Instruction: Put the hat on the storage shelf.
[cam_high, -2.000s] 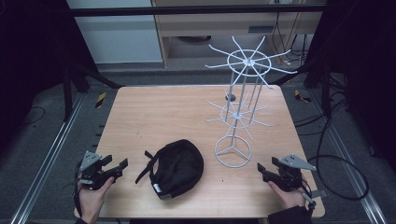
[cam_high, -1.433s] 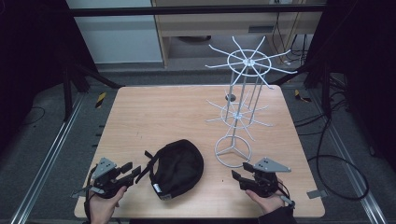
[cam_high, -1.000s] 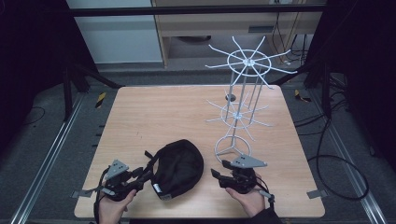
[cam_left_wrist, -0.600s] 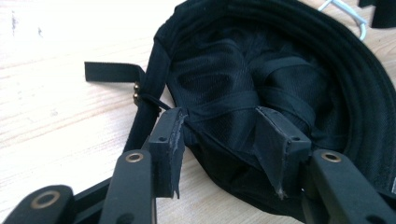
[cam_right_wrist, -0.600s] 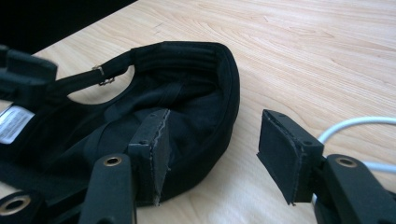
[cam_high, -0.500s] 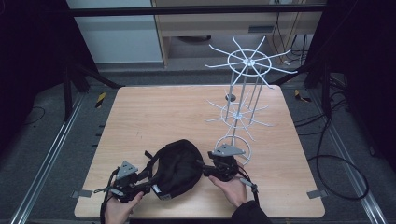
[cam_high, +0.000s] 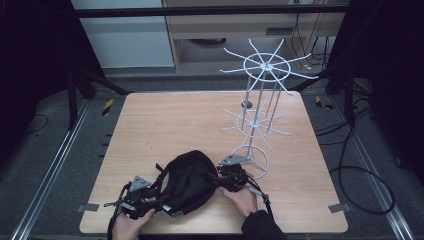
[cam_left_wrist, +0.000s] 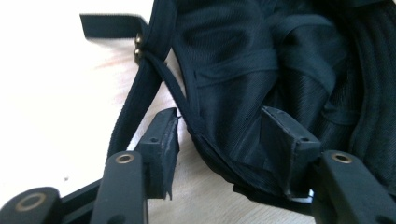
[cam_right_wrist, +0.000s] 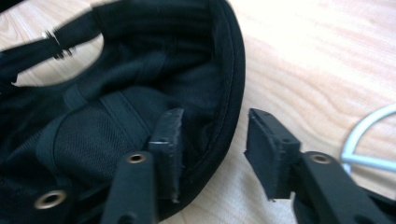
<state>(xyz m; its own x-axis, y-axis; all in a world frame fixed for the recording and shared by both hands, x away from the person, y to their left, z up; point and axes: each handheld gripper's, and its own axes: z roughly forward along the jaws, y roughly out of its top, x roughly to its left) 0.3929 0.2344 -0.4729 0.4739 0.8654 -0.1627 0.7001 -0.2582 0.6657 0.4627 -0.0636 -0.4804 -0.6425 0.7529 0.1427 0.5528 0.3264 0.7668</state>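
A black cap lies upside down near the front of the wooden table. My left gripper is at the cap's left edge. In the left gripper view its jaws straddle the cap's rim, one pad outside and one inside; they have just been opening and do not squeeze the fabric. My right gripper is at the cap's right edge. Its jaws have just been closing around the stitched rim, with a gap left at the outer pad.
A white wire rack with spoked tiers stands at the right of the table. Its ring base lies right behind my right gripper and shows as a white arc in the right gripper view. The strap trails left.
Both hands have come in from the table's front corners to the cap. The right gripper slid left onto the cap's right rim and narrowed; the left reached the left rim and widened.
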